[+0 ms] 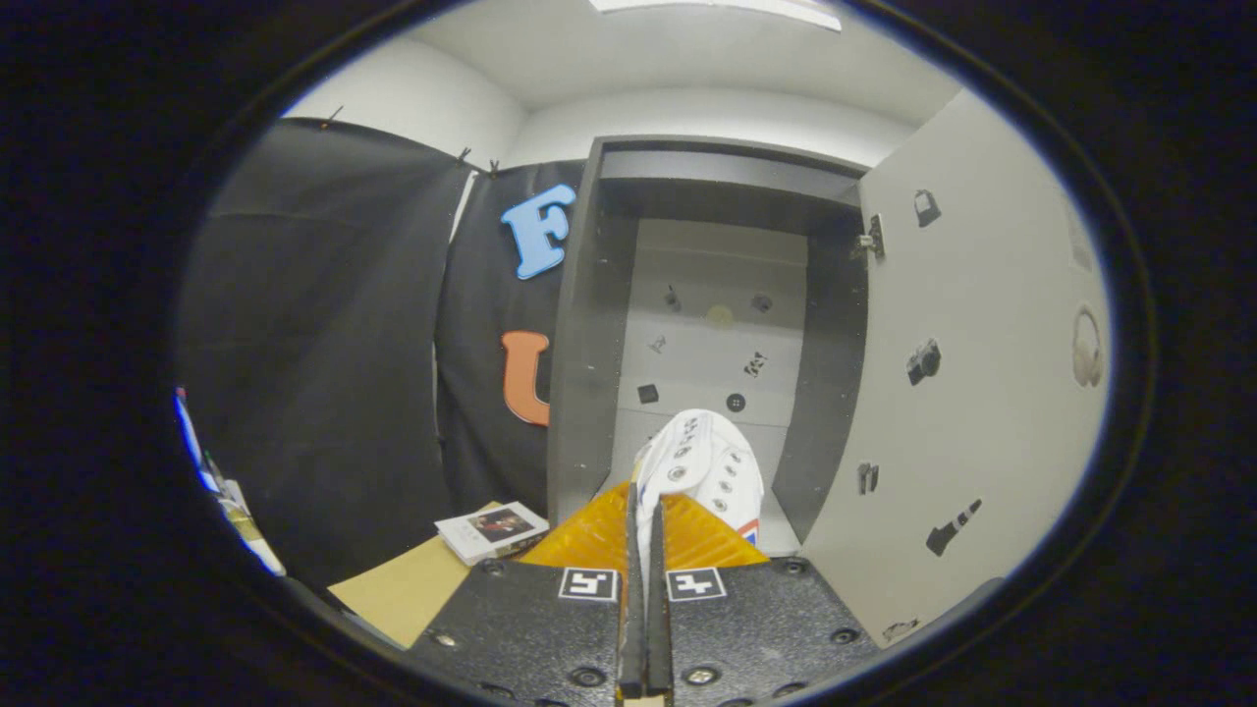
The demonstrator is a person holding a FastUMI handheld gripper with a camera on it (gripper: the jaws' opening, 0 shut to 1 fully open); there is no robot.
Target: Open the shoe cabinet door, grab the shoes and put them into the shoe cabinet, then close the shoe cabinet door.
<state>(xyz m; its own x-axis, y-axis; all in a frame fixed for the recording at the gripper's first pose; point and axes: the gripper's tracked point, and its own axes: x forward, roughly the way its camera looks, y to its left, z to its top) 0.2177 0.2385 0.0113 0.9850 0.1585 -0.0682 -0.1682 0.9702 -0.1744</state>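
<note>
One white shoe (702, 466) pinched between nearly closed tool (645, 520) fingers, long axis pointing ahead at 12 o'clock into the open shoe cabinet (722, 295); door (972, 373) swung wide at 3 o'clock.

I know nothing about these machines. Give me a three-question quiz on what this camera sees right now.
1. True or false: the shoe cabinet door stands open.
2. What does the gripper hold? A) a book B) a white shoe C) nothing
3. Fill in: the small book lies outside the cabinet, on the ____ surface beside it.

Key: 1 true. 2 B: the fingers are pressed together on the white shoe, which points into the cabinet opening. 3 tan.
</note>
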